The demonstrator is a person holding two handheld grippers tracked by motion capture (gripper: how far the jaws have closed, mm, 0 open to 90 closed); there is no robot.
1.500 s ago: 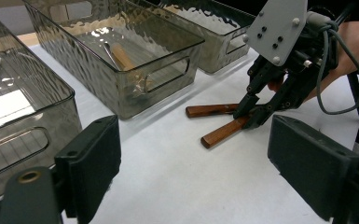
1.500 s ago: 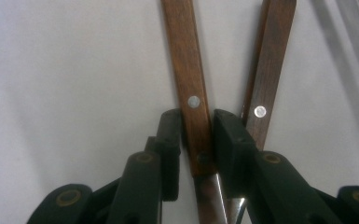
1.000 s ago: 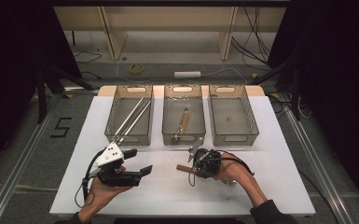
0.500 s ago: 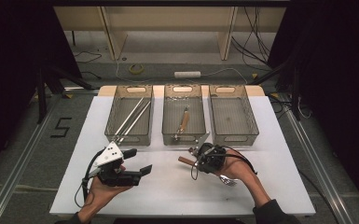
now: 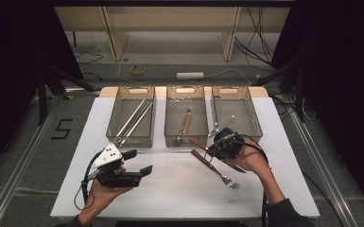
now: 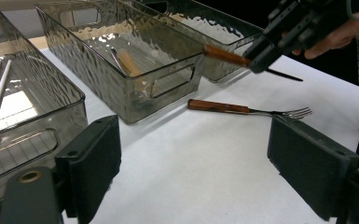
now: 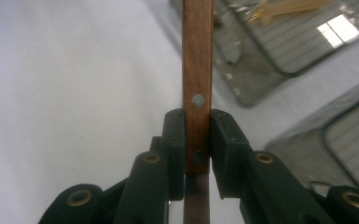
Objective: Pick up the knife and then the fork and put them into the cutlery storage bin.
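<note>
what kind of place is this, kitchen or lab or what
Most likely a lab or recording studio, not a kitchen: black curtains flank a white table, loose cables and a power strip lie on the floor, and a tape roll sits nearby.

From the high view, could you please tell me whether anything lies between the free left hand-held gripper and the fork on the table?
Nothing visible does. The left hand-held gripper, jaws open, faces bare white table; the fork lies flat beyond. The right hand-held gripper hangs above it, clamping a wooden-handled utensil.

high view overhead facing forward, gripper views low and close, sharing the middle bin (image 5: 186, 120) (image 6: 135, 60)
</note>
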